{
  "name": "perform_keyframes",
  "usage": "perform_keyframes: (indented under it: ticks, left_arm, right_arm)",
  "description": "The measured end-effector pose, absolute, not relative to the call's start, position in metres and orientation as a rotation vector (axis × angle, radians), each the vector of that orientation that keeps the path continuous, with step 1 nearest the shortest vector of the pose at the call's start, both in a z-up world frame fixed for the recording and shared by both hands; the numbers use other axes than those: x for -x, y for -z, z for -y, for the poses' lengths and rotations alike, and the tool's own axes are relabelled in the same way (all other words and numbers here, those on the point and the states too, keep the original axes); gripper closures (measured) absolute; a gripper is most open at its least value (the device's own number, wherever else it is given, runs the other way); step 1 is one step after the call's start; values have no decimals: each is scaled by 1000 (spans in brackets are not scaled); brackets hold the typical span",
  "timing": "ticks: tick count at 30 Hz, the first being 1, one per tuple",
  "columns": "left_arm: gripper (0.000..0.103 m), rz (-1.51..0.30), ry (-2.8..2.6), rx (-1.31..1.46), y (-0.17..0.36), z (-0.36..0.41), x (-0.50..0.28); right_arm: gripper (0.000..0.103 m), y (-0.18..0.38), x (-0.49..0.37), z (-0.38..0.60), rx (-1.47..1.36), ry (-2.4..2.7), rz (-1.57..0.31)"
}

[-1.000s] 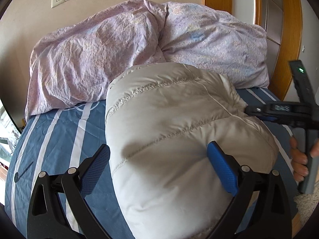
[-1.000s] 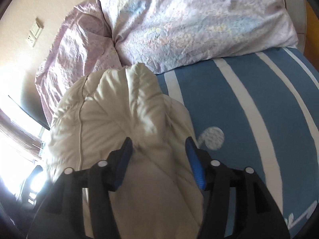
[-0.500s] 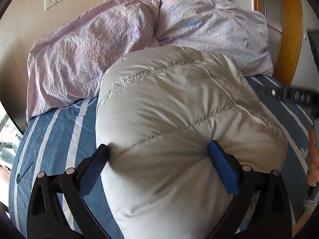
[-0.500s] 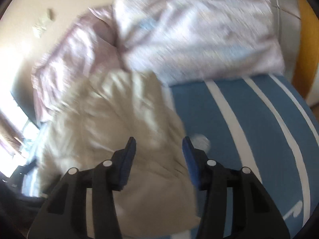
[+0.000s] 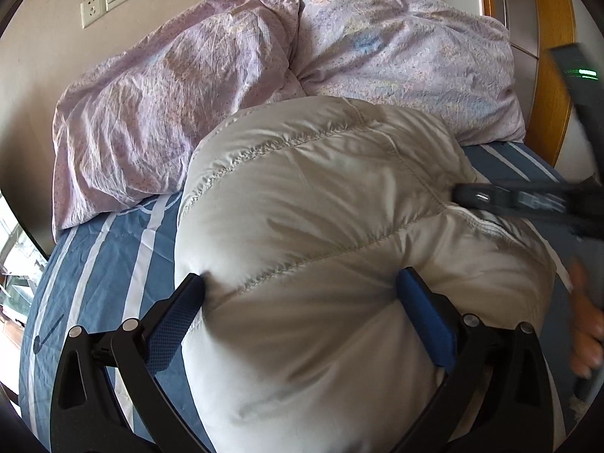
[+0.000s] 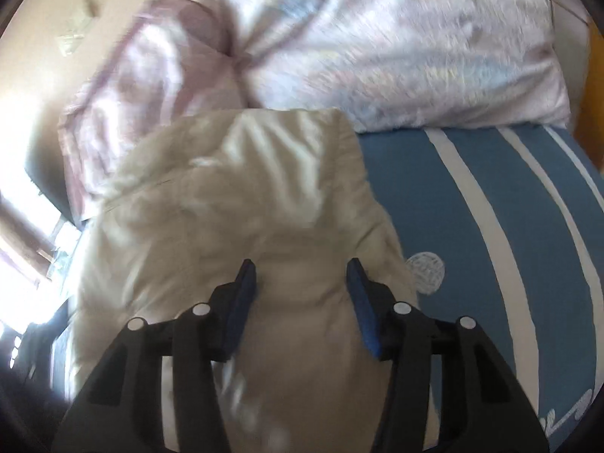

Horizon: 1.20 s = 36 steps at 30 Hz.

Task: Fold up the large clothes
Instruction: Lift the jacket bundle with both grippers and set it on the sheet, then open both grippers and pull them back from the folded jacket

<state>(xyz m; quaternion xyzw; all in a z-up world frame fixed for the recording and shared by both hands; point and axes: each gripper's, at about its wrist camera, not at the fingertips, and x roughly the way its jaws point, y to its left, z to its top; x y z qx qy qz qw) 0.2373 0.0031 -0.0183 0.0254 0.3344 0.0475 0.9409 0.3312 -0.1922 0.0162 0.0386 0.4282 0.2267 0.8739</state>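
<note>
A puffy cream down jacket (image 5: 321, 226) lies bunched on the blue striped bed sheet (image 5: 94, 264). My left gripper (image 5: 302, 294) straddles its near bulge with the jaws wide. Both blue fingertips (image 5: 407, 283) dent the fabric, and the pad faces stay clear of it. In the right wrist view, which is blurred, my right gripper (image 6: 302, 283) is shut on a thick fold of the jacket (image 6: 264, 188), which fills the gap between the pads. The left wrist view shows the right gripper (image 5: 475, 196) at the jacket's right seam, with a hand (image 5: 585, 321) behind it.
Two lilac pillows (image 5: 188, 94) are piled against the wall at the head of the bed, just behind the jacket. A socket and switch (image 5: 105, 0) are on the wall. Wooden frame (image 5: 547, 75) stands at the right. Bare sheet (image 6: 490, 245) lies right of the jacket.
My left gripper moved forward until its fingertips touch the jacket, which now fills more of the view. The right jaws narrowed on the fold, and that gripper shifted sideways and rolled.
</note>
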Motion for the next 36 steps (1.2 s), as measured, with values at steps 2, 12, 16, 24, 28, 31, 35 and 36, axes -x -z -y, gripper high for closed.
perform_keyframes:
  ticks: [2,12,16,24,28,31,35,36]
  left_arm:
    - [1,-682,-94,-49,18,-4,-238]
    - [1,-627,-138,-78,28,5,-246]
    - [1,-630,-97,-36,16,-7,-232]
    - [1,-593,-91,104,-9,-49,-166]
    - [1,-596,-118,129,-12,-57,-139]
    - [1,-594,-136,152,-12,-56,-125]
    - [1,-617,-139,160,-10,-49,-114]
    - [1,-629,-142,158,-10,-45,-111]
  right_arm:
    - [51,-18,-316,199,-77,-480,-871]
    - [47,33,-329,198,-77,-452,-903]
    - [42,14,-319,211,-105,-430,-922]
    - [2,-38,-253,225,-20,-338,-727]
    - [2,-33,-241,216,2,-372,-741]
    - [2,2,-258,198,121,-282,-850]
    - [2,18,-263,202,76,-290,-877]
    - [2,10,-257,204,73,-273,-851]
